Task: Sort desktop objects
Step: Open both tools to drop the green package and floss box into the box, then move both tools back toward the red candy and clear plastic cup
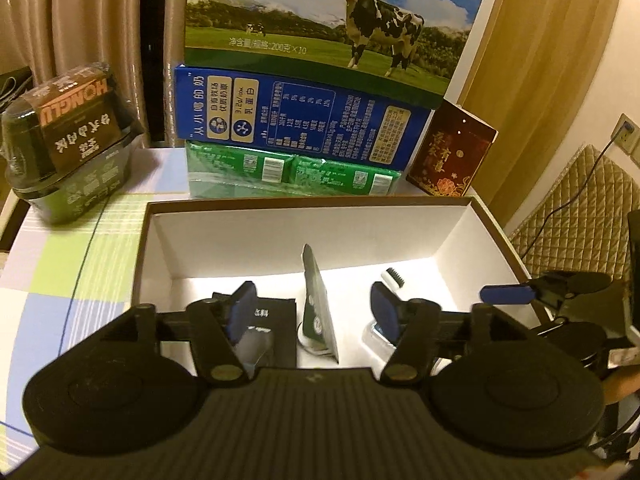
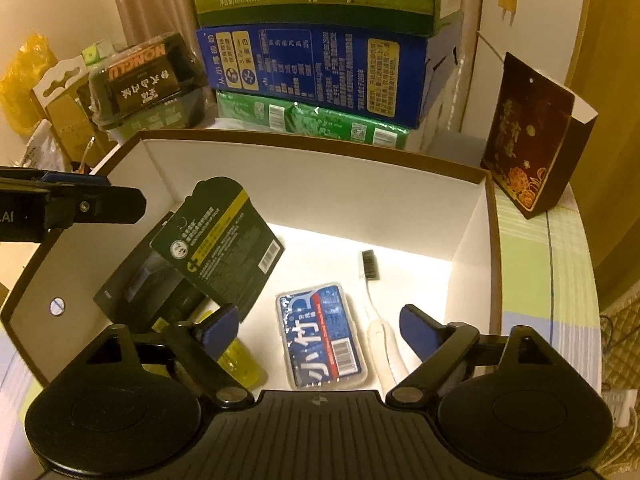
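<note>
Left gripper (image 1: pixel 314 308): hovers over the near edge of the cardboard box, its blue-padded fingers (image 1: pixel 242 304) spread wide with nothing between them.
Right gripper (image 2: pixel 320 326): hangs above the same box from the other side, jaws wide apart and empty; one blue pad (image 2: pixel 418 330) sits above the toothbrush handle.
Cardboard box (image 2: pixel 320 184): open-topped, brown rim, white inside, standing on the checked tablecloth (image 1: pixel 76 268).
Green-and-black blister card (image 2: pixel 218 244): inside the box, tilted up on its edge towards the left wall; in the left wrist view it shows edge-on (image 1: pixel 318 304) between the two fingers.
Black packet (image 2: pixel 136 280): in the box's left part, partly under the blister card.
Blue floss case (image 2: pixel 322 336): clear-lidded, lying flat on the box floor near the middle.
Toothbrush (image 2: pixel 374 300): white handle, dark bristles, lying just beside the floss case on its right.
Yellow item (image 2: pixel 242 362): at the near left of the box floor, partly hidden by the right gripper; kind unclear.
Milk cartons (image 1: pixel 320 20): the pure milk box stacked on a blue carton (image 1: pixel 300 120) and green packs (image 1: pixel 292 172), behind the box.
Dark red gift box (image 2: pixel 532 140): upright on the table beyond the box's right corner.
Black tub (image 1: pixel 68 136): labelled, on the table to the left.
</note>
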Demonstrator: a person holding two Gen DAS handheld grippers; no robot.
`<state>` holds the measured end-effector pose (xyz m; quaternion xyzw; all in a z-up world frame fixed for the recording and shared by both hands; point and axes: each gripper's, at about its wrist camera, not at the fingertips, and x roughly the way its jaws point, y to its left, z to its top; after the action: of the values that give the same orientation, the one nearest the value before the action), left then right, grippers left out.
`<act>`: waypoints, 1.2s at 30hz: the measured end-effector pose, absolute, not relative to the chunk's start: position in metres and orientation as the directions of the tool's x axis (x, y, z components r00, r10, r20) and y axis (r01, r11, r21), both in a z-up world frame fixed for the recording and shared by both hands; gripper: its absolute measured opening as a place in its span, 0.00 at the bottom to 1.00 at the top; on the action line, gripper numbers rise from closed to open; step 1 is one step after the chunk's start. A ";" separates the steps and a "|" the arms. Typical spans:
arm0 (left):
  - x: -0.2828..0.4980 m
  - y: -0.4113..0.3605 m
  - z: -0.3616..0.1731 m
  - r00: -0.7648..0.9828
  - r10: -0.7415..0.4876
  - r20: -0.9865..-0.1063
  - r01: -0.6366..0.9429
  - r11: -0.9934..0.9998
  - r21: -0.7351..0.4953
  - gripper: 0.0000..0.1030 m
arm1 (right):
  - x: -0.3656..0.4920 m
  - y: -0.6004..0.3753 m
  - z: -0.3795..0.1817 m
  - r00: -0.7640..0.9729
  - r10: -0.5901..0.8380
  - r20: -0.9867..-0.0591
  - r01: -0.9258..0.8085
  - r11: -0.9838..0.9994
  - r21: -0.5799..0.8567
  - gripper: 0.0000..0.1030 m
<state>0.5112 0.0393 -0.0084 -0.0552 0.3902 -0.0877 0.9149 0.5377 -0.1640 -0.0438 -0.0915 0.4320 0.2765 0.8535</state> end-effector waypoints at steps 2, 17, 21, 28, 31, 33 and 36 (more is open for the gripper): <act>0.506 0.041 -0.006 0.684 -0.194 -0.703 0.115 0.981 -0.159 0.62 | 0.534 -0.166 -0.041 0.477 0.393 -0.786 -0.545 0.834 0.087 0.90; 0.447 0.045 0.018 0.720 -0.109 -0.685 0.082 0.994 -0.072 0.88 | 0.483 -0.188 -0.012 0.518 0.410 -0.750 -0.495 0.859 0.128 0.98; 0.431 0.043 0.022 0.716 -0.077 -0.694 0.067 0.997 -0.042 0.88 | 0.464 -0.191 -0.006 0.537 0.402 -0.742 -0.478 0.869 0.125 0.98; 0.396 0.045 0.028 0.715 -0.081 -0.695 0.071 0.997 -0.043 0.90 | 0.424 -0.197 0.003 0.551 0.413 -0.725 -0.457 0.876 0.152 0.98; 0.381 0.045 0.030 0.719 -0.070 -0.692 0.075 0.997 -0.023 0.93 | 0.405 -0.199 0.006 0.555 0.413 -0.722 -0.452 0.878 0.155 0.98; 0.371 0.046 0.031 0.720 -0.062 -0.691 0.074 0.997 -0.013 0.93 | 0.391 -0.199 0.008 0.561 0.418 -0.714 -0.456 0.876 0.154 0.98; 0.356 0.046 0.031 0.714 -0.052 -0.698 0.070 0.998 -0.002 0.95 | 0.371 -0.198 0.010 0.575 0.416 -0.704 -0.459 0.877 0.143 0.98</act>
<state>0.3561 0.0460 0.0314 0.0121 0.3766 -0.0328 0.9257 0.3706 -0.1985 0.0102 -0.0275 0.3893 0.2468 0.8870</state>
